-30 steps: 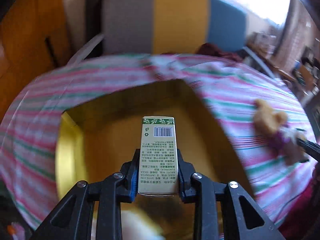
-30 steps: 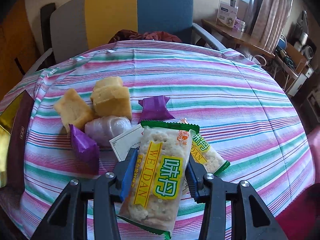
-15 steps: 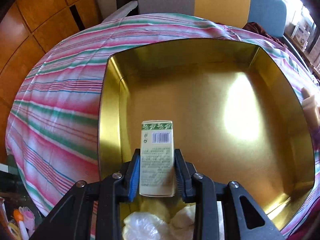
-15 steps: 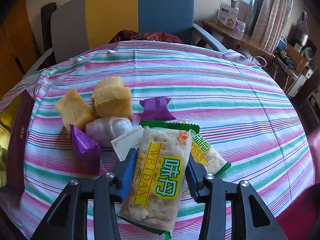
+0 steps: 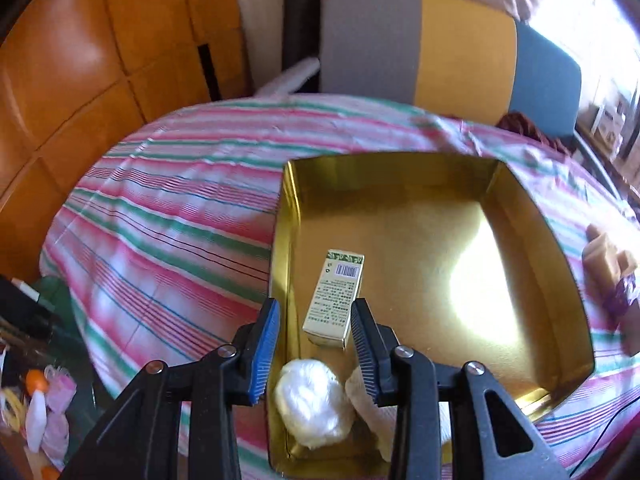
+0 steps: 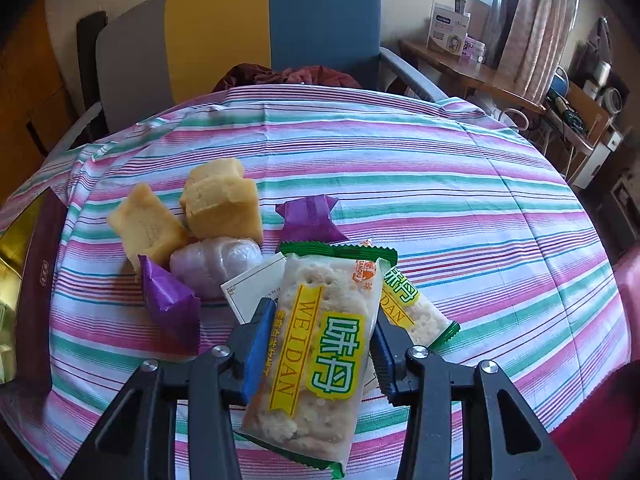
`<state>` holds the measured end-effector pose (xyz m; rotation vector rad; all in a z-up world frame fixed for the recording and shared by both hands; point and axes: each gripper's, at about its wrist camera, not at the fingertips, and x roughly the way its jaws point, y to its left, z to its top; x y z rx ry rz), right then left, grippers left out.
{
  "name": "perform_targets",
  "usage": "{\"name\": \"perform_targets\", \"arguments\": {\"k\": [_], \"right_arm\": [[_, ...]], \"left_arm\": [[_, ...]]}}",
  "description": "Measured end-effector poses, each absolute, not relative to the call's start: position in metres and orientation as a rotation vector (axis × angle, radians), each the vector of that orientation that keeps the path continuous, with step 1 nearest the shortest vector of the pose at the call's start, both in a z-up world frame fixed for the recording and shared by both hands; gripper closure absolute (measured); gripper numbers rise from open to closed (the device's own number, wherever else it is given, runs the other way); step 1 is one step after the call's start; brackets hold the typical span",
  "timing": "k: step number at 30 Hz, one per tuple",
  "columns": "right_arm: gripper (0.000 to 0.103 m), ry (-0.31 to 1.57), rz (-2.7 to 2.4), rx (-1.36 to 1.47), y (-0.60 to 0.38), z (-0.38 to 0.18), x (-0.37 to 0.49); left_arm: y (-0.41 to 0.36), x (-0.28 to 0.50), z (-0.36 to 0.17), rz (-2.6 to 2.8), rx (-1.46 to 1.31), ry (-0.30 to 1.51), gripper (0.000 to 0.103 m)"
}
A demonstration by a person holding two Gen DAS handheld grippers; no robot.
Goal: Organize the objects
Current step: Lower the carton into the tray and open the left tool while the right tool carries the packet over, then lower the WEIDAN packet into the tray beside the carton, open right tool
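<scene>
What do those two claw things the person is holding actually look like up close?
Both look alike. The left claw and right claw each have two black plastic arms with triangular cut-outs and round silver screws. The fingertips carry ribbed blue pads. No cables, sleeves or hands show in either view.

Gold tin (image 5: 516, 216), pink-green striped tablecloth (image 5: 168, 216)

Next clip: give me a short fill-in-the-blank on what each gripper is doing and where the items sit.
1. The small green box lies inside the gold ____.
2. The right gripper is clamped on a ____ packet.
3. The left gripper is opening, and its pads are ____ the box.
4. Two ____-wrapped candies lie on the striped tablecloth.

Missing words: tin; cracker; off; purple
</scene>
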<state>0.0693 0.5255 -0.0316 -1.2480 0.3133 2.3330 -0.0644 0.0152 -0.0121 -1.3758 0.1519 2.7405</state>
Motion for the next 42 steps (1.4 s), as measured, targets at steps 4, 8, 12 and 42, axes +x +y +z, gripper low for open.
{"name": "perform_targets", "arguments": {"k": [4, 8, 12, 42], "right_arm": [[0.058, 0.361, 2.357, -1.192, 0.522, -0.015, 0.071], [0.057, 0.395, 2.465, -1.150, 0.492, 0.013, 0.059], [0.057, 0.367, 2.632, -1.171, 0.434, 0.036, 0.029], [0.044, 0.405, 2.786, -1.983, 0.099, -0.084, -0.146]], "left_arm": [[0.008, -0.053, -0.001, 2.786, -1.304, 0.121, 0.066], [0.002, -0.046, 0.000, 2.797, -1.280, 0.098, 0.066], [-0.006, -0.040, -0.006, 2.796, -1.298, 0.059, 0.066], [-0.084, -0.033, -0.035, 2.843, -1.408, -0.204, 0.067]]}}
